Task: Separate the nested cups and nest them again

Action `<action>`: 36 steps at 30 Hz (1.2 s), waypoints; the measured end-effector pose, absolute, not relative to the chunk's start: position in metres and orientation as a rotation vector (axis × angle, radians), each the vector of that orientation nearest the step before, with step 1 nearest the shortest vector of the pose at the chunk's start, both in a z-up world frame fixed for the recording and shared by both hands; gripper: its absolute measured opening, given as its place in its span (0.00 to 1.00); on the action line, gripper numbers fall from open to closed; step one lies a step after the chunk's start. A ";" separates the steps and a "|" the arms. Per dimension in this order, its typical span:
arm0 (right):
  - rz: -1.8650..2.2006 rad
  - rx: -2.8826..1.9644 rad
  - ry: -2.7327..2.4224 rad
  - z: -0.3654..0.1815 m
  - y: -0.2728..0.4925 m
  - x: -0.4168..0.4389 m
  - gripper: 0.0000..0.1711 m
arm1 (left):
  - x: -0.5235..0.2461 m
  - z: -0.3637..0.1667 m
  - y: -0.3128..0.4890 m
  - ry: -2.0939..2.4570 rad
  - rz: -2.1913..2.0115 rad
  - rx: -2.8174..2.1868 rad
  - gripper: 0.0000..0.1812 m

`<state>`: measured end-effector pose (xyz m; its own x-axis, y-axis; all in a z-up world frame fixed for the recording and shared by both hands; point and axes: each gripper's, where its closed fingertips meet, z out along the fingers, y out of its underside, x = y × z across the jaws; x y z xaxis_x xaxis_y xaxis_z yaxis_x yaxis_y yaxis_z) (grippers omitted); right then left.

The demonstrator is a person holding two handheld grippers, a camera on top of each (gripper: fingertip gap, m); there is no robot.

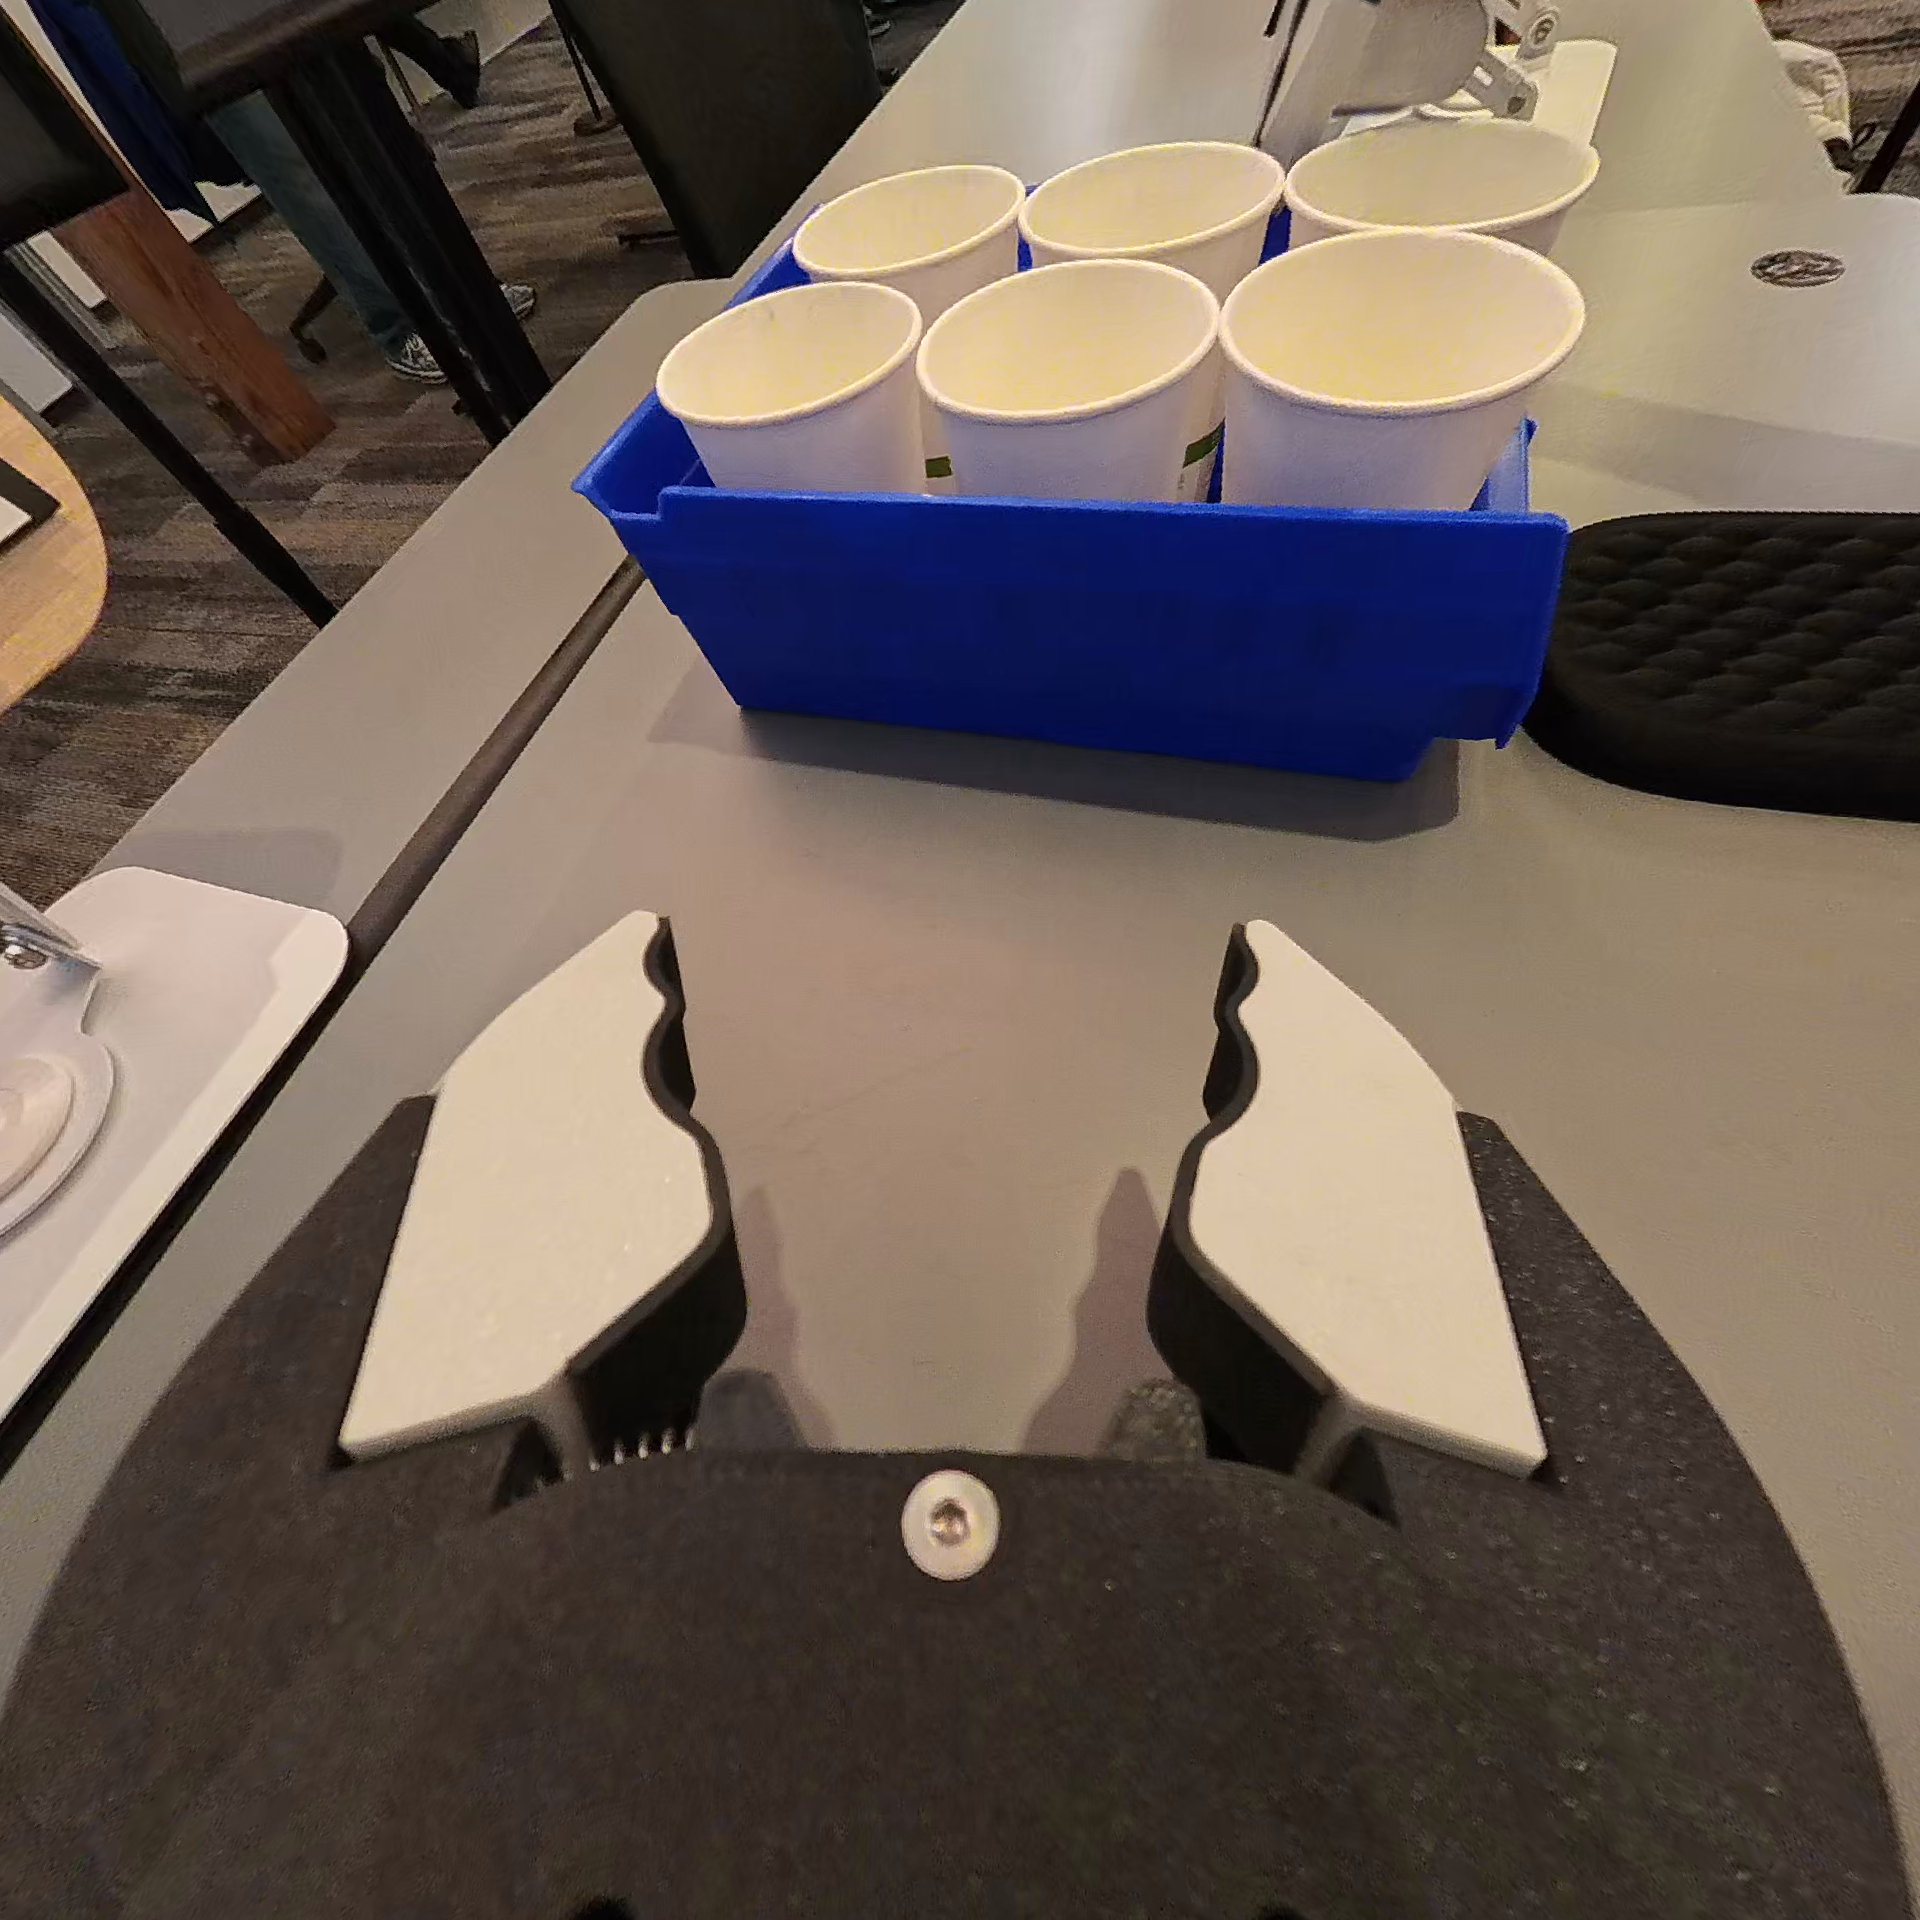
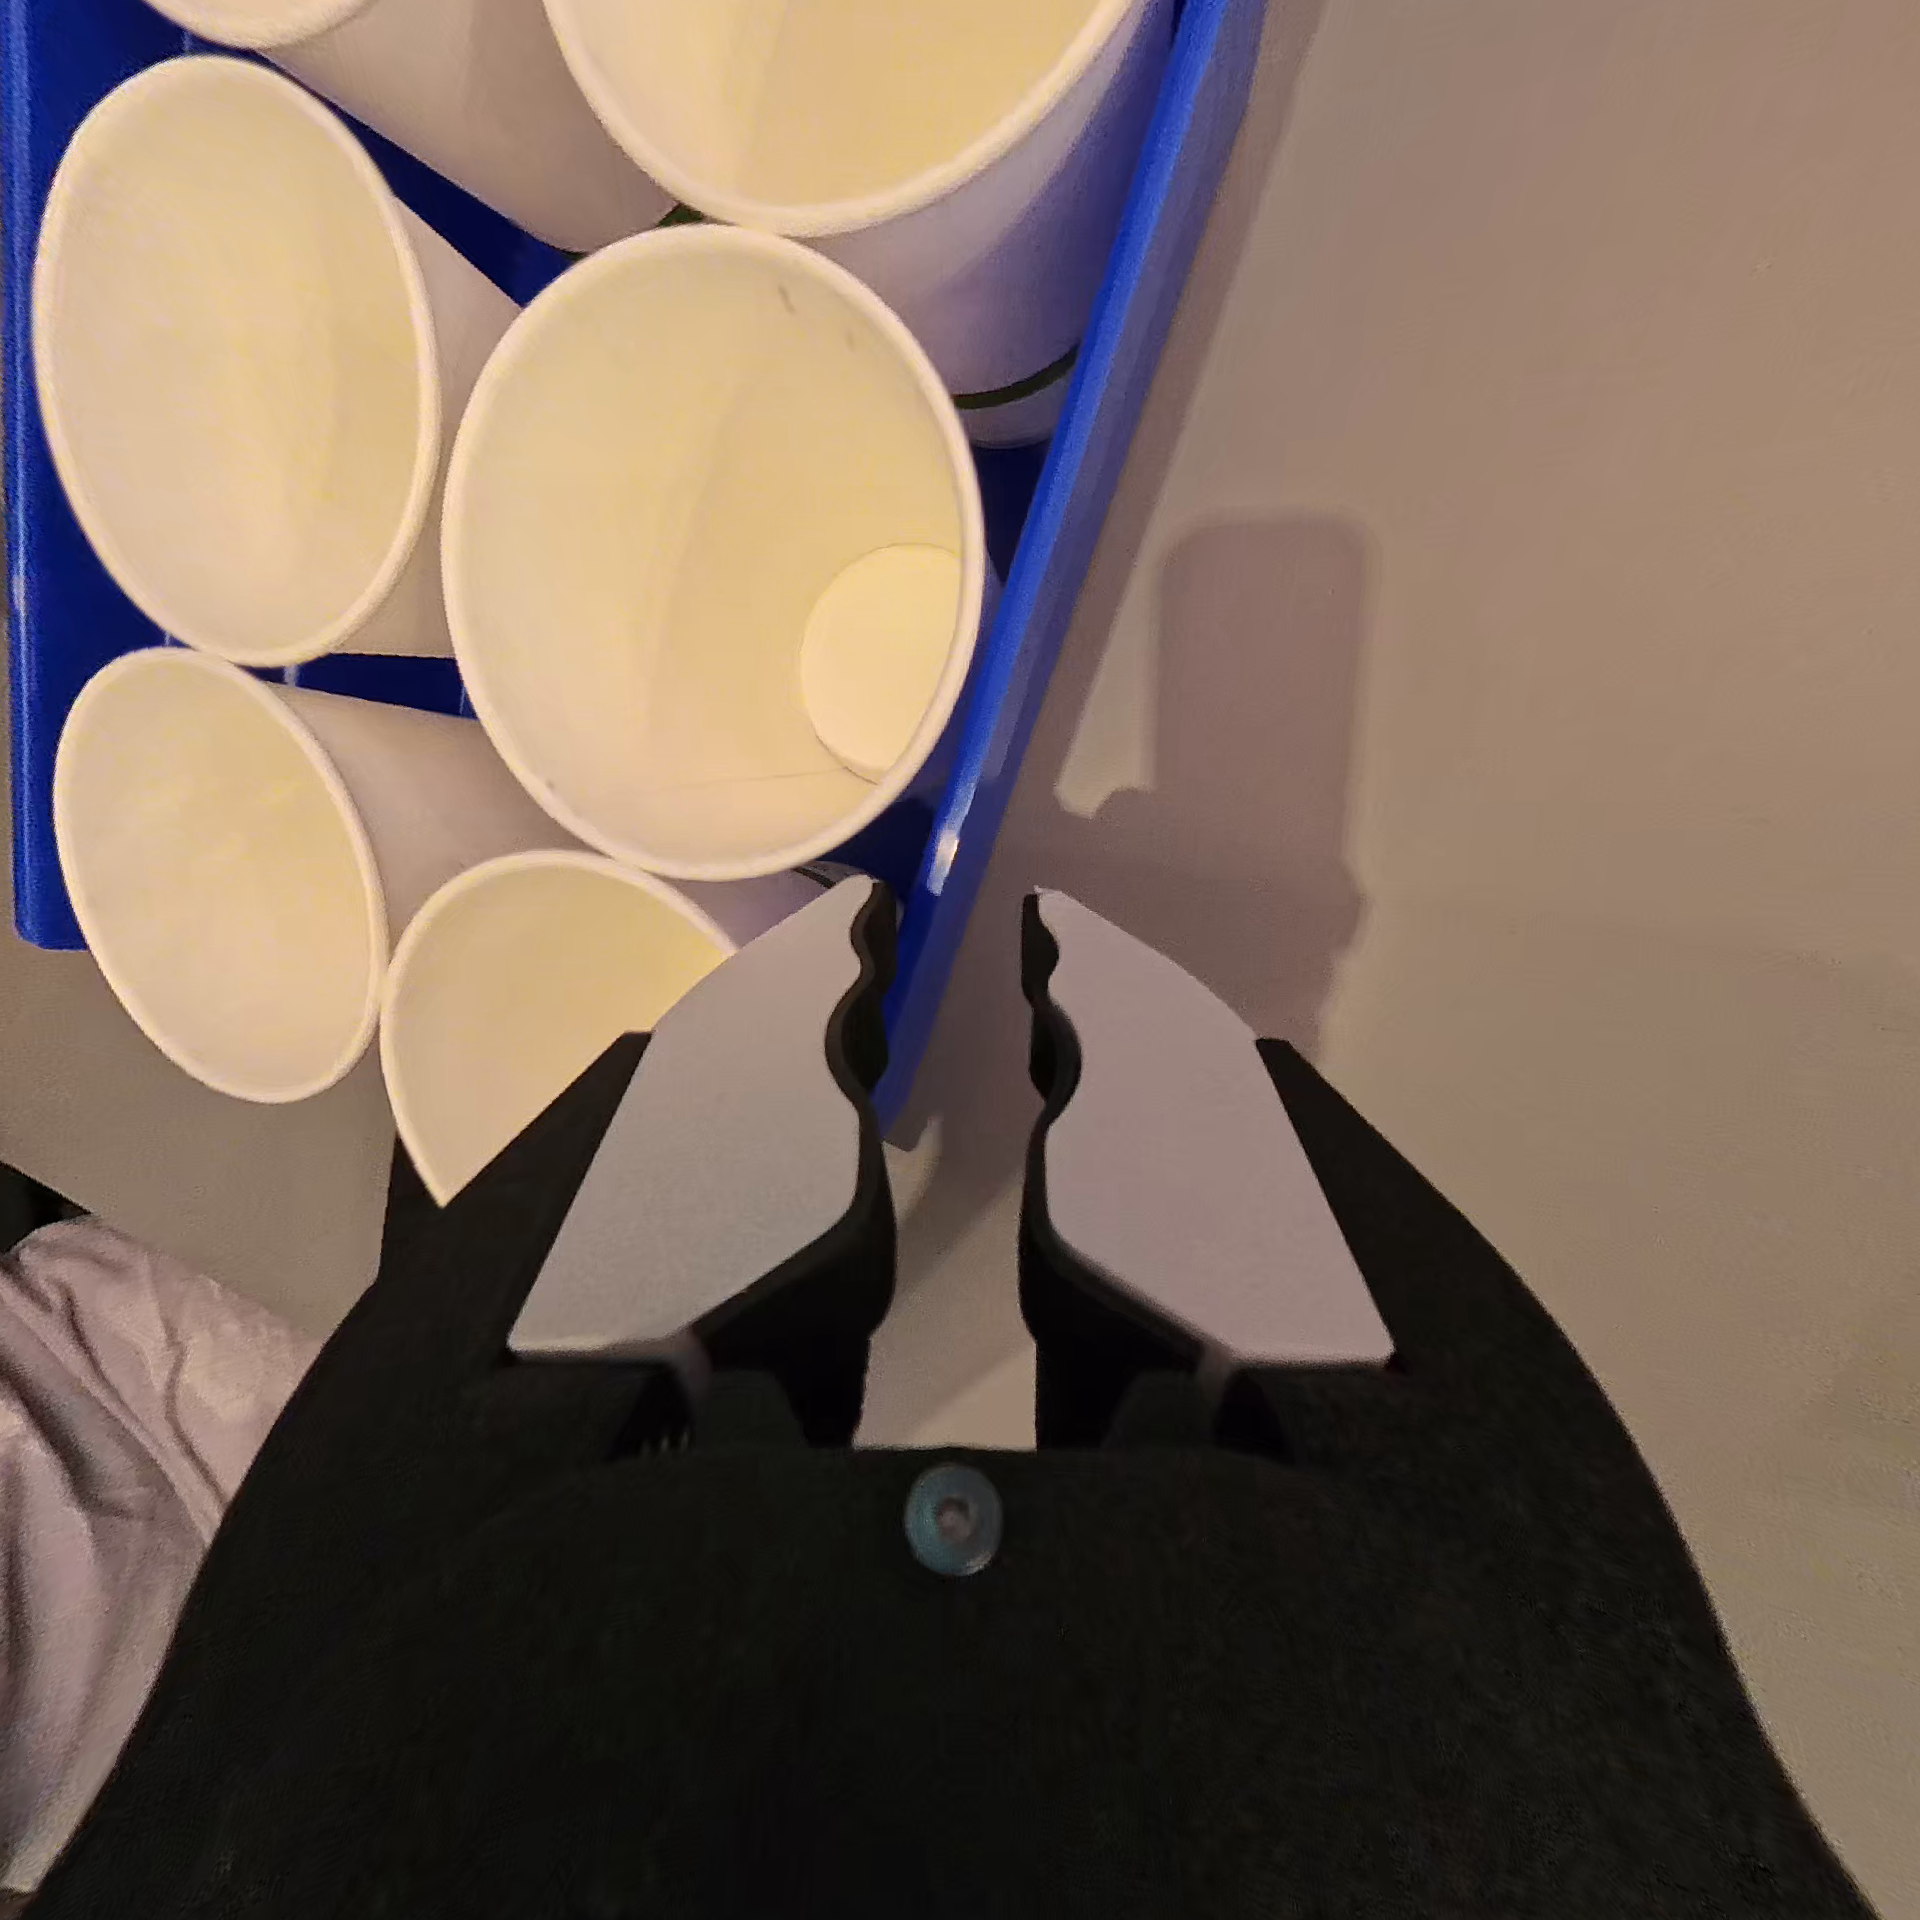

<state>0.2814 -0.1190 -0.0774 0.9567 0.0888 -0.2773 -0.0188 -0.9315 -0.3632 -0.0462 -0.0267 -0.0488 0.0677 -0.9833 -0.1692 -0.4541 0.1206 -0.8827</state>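
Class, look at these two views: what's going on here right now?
Six white paper cups stand in a blue bin on a grey table. The left gripper is open and empty, short of the bin. The right gripper hovers over the bin's wall, jaws slightly apart and holding nothing. No cup is lifted yet.

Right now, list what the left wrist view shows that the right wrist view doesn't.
Left only: the open left gripper over bare grey table, a black quilted pad, chairs and floor beyond. Right only: the right gripper, narrowly open, straddling the bin wall from above, one cup's inside bottom, and pale cloth. Both: the blue bin holding six white paper cups.
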 end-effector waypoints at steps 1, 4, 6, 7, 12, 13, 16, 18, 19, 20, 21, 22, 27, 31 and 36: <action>0.425 -2.748 -0.052 -0.079 -0.118 0.281 0.13 | -0.046 -0.049 -0.026 1.520 -0.758 -1.467 0.54; 0.456 -2.775 -0.058 -0.083 -0.116 0.279 0.13 | -0.047 -0.044 -0.026 1.510 -0.742 -1.459 0.54; 0.484 -2.794 -0.059 -0.085 -0.115 0.276 0.11 | -0.049 -0.034 -0.029 1.498 -0.732 -1.448 0.54; 0.487 -2.808 -0.063 -0.086 -0.115 0.275 0.10 | -0.051 -0.028 -0.029 1.490 -0.713 -1.446 0.53; 0.445 -2.912 -0.027 -0.098 -0.119 0.269 0.05 | -0.082 0.006 -0.023 1.367 -0.568 -1.538 0.51; 0.419 -2.924 -0.008 -0.100 -0.119 0.270 0.05 | -0.092 0.013 -0.022 1.312 -0.580 -1.587 0.50; 0.309 -2.951 0.025 -0.104 -0.117 0.273 0.04 | -0.146 0.022 -0.008 1.108 -0.469 -1.776 0.44; 0.235 -2.948 0.071 -0.104 -0.115 0.275 0.04 | -0.203 0.015 0.003 0.932 -0.302 -1.911 0.44; 0.210 -2.951 0.084 -0.104 -0.115 0.275 0.04 | -0.231 0.010 0.007 0.843 -0.227 -1.964 0.44; 0.189 -2.955 0.090 -0.105 -0.115 0.275 0.04 | -0.257 0.002 0.009 0.762 -0.165 -2.010 0.44; 0.181 -2.961 0.095 -0.105 -0.116 0.275 0.04 | -0.278 -0.008 0.010 0.695 -0.115 -2.052 0.44; 0.181 -2.963 0.098 -0.105 -0.117 0.275 0.04 | -0.294 -0.019 0.010 0.639 -0.085 -2.092 0.44; 0.211 -2.923 0.136 -0.105 -0.115 0.273 0.04 | -0.314 -0.070 0.000 0.528 -0.096 -2.238 0.40; 0.214 -2.903 0.164 -0.105 -0.115 0.272 0.03 | -0.306 -0.096 -0.002 0.525 -0.115 -2.312 0.24; 0.211 -2.900 0.193 -0.105 -0.117 0.268 0.03 | -0.309 -0.104 0.006 0.520 0.039 -2.319 0.11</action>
<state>0.2684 -0.1165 -0.1049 0.9810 -0.1139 -0.1572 -0.1466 -0.9656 -0.2147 -0.3093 0.0057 -0.1035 0.9172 -0.3560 -0.1789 -0.3786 -0.6390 -0.6696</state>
